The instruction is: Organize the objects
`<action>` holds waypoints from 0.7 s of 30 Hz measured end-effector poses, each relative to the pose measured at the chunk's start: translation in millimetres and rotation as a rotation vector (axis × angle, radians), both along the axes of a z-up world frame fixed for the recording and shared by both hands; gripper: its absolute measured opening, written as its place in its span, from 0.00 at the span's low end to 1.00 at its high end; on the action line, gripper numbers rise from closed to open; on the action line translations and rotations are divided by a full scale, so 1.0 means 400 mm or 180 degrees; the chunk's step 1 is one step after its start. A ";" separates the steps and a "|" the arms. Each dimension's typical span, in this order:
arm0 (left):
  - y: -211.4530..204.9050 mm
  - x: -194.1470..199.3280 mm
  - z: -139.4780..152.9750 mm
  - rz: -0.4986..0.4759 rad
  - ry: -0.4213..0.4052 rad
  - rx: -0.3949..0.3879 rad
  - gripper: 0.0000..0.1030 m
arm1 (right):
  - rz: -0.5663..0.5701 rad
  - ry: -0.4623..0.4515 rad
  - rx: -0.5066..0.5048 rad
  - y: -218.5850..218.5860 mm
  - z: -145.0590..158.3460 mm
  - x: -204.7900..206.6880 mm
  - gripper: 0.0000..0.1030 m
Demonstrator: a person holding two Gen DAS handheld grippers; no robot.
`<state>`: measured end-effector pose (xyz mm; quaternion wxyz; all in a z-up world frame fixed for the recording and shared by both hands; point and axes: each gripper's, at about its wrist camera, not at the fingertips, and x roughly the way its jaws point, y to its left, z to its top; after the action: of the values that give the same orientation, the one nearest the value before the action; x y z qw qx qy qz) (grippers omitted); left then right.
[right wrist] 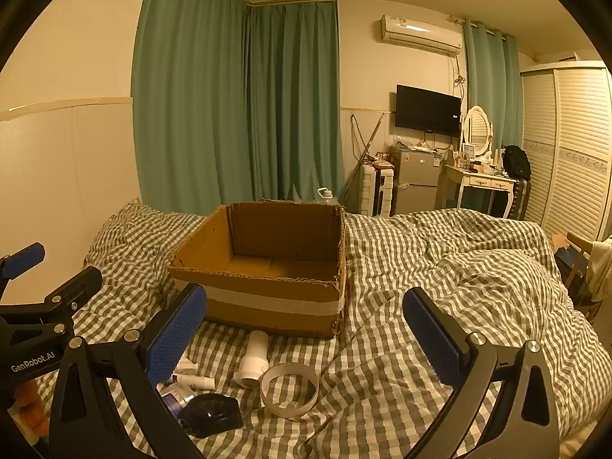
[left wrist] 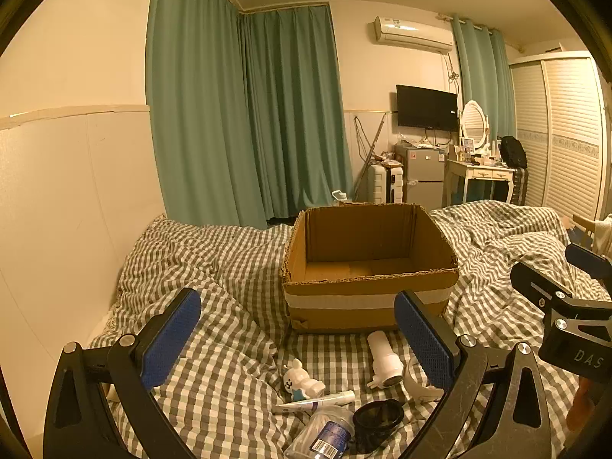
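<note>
An open cardboard box (left wrist: 367,298) (right wrist: 267,302) stands empty on the checked bed. In front of it lie small objects: a white plug-in device (left wrist: 384,359) (right wrist: 254,359), a white bear figure (left wrist: 302,380), a tube (left wrist: 317,401) (right wrist: 193,380), a clear cotton-swab jar (left wrist: 325,434), a black round cup (left wrist: 378,419) (right wrist: 212,413) and a tape ring (right wrist: 289,390) (left wrist: 415,382). My left gripper (left wrist: 298,338) is open above the objects. My right gripper (right wrist: 306,338) is open above the tape ring.
The checked duvet (right wrist: 459,267) is rumpled, with folds to the right. A wall (left wrist: 57,210) runs along the left of the bed. Green curtains, a fridge (left wrist: 424,176) and a dressing table stand beyond the bed.
</note>
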<state>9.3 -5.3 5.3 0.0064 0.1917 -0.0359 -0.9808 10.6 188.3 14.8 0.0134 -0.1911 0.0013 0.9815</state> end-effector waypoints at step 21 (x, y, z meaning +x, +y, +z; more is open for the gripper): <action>-0.004 0.003 -0.006 -0.0020 0.0005 0.0071 1.00 | 0.0057 0.0000 -0.0012 -0.008 -0.004 0.000 1.00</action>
<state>10.5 -7.0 3.1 0.0013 0.1909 -0.0256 -0.9813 10.8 185.1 13.2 0.0043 -0.1911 0.0014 0.9816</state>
